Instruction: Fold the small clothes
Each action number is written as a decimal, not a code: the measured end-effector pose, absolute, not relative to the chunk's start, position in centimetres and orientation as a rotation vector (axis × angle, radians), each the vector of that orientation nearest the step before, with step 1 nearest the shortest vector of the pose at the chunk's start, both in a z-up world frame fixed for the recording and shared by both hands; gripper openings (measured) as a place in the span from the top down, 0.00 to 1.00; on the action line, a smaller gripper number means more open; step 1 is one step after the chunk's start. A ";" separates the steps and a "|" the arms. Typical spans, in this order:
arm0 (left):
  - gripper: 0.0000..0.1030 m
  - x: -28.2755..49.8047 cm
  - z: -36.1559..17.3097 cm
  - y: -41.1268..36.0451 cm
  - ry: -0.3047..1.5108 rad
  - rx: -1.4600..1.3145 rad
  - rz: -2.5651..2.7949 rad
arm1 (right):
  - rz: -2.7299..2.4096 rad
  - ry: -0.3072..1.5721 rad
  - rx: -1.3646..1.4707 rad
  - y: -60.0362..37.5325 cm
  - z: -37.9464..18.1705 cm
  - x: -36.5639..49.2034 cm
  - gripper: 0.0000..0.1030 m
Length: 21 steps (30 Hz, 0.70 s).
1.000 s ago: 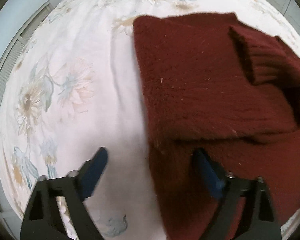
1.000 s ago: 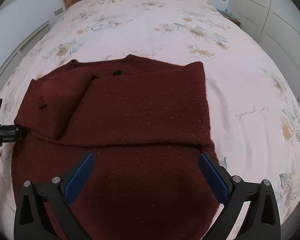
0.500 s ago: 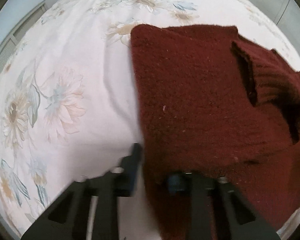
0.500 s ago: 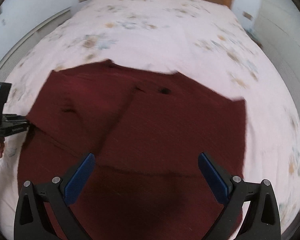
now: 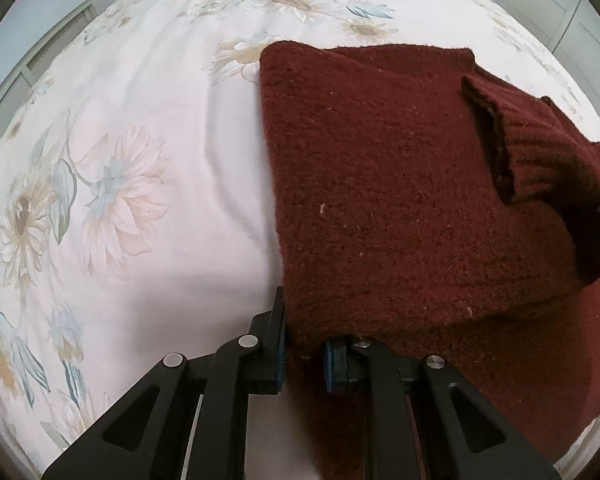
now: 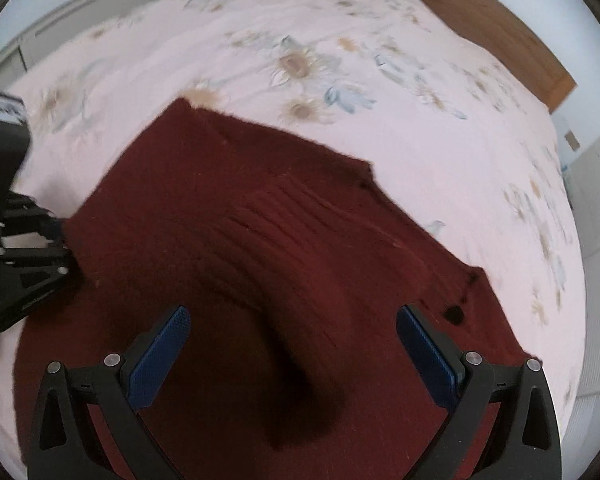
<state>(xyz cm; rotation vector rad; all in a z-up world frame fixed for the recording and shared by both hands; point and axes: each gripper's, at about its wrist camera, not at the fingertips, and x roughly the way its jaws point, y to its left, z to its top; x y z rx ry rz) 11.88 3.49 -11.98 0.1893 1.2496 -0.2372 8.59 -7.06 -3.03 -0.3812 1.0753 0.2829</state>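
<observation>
A: Entry. Where is the sweater [image 5: 400, 200]?

B: Flat on the bed [image 5: 140, 120], on a pale sheet with a flower print. Dark red knit, partly folded: an upper layer lies over the lower body, and a ribbed sleeve [image 5: 540, 152] is laid across it.

A: Left tool [image 5: 304, 356]?

B: Clenched on the sweater. The blue pads are nearly together at the left edge of the folded layer, with knit pinched between them. In the right wrist view the same tool [image 6: 32, 240] sits at the sweater's left edge, touching the cloth.

A: Right tool [image 6: 296, 356]?

B: Released. Jaws stand wide apart over the sweater [image 6: 280, 260], nothing between the pads. Whether the pads touch the knit, I cannot tell.

A: Surroundings?

B: Wooden headboard [image 6: 500, 28] at the far end of the bed. Pale cabinet doors [image 5: 540, 4] on the right in the left wrist view. The right wrist view is somewhat blurred.
</observation>
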 end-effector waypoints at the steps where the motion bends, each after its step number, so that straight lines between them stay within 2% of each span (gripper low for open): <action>1: 0.88 11.8 -12.1 4.1 1.250 0.196 -0.238 | 0.283 1.088 -0.384 -6.7 -3.6 9.0 0.01; 2: 0.88 11.7 -12.1 4.0 1.250 0.200 -0.239 | 0.272 1.102 -0.384 -6.5 -4.2 9.4 0.01; 4: 0.88 11.6 -12.2 3.7 1.249 0.196 -0.243 | 0.251 1.137 -0.371 -6.5 -5.3 9.9 0.10; 6: 0.88 11.2 -12.5 3.2 1.244 0.191 -0.251 | 0.233 1.166 -0.342 -6.8 -5.7 10.3 0.33; 7: 0.88 11.4 -12.9 3.5 1.244 0.188 -0.254 | 0.233 1.168 -0.327 -6.9 -5.7 10.3 0.40; 9: 0.88 11.5 -12.8 4.0 1.246 0.183 -0.258 | 0.225 1.152 -0.310 -7.3 -5.1 10.3 0.74; 12: 0.88 12.0 -12.6 5.4 1.248 0.186 -0.262 | 0.237 1.121 -0.244 -8.9 -3.4 9.8 0.80; 21: 0.88 11.6 -11.7 7.0 1.243 0.204 -0.265 | 0.168 1.079 -0.015 -17.5 0.3 8.4 0.82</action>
